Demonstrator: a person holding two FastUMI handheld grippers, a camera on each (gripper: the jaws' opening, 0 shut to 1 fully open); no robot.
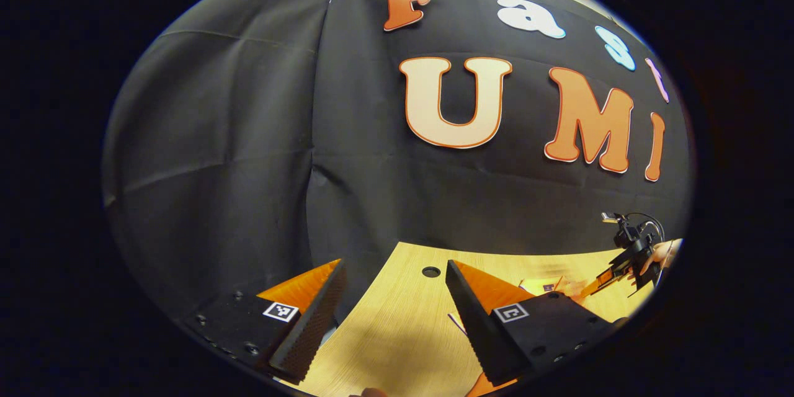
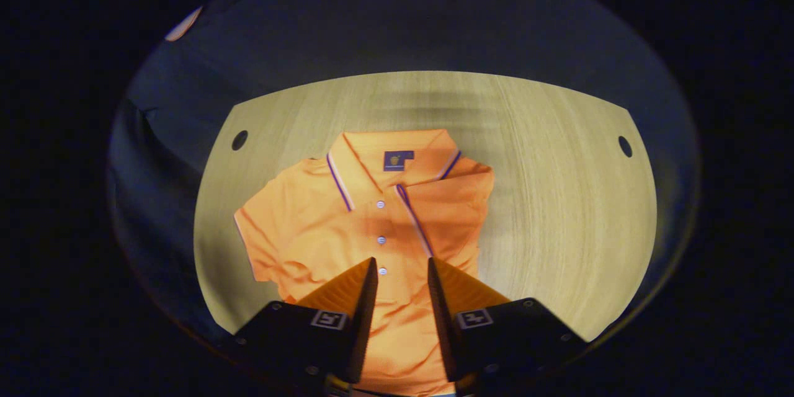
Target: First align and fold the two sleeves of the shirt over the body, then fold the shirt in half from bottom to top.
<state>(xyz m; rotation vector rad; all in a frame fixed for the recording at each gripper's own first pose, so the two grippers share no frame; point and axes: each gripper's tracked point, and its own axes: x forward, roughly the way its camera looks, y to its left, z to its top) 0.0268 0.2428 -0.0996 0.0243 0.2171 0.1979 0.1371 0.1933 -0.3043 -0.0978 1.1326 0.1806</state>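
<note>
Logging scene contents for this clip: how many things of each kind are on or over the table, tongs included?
Shirts: 1, an orange polo shirt lying flat on the table.
Tongs: 2, the left tongs and the right tongs, both open and holding nothing.
Table holes: 2, one hole on each far side, the other hole.
Total: 5.

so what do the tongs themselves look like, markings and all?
Left tongs: two wedge-shaped fingers with ridged inner faces, on black bolted blocks, each bearing a square black-and-white tag. Right tongs are the same build. In the left gripper view, black cables loop off a far gripper.
</note>
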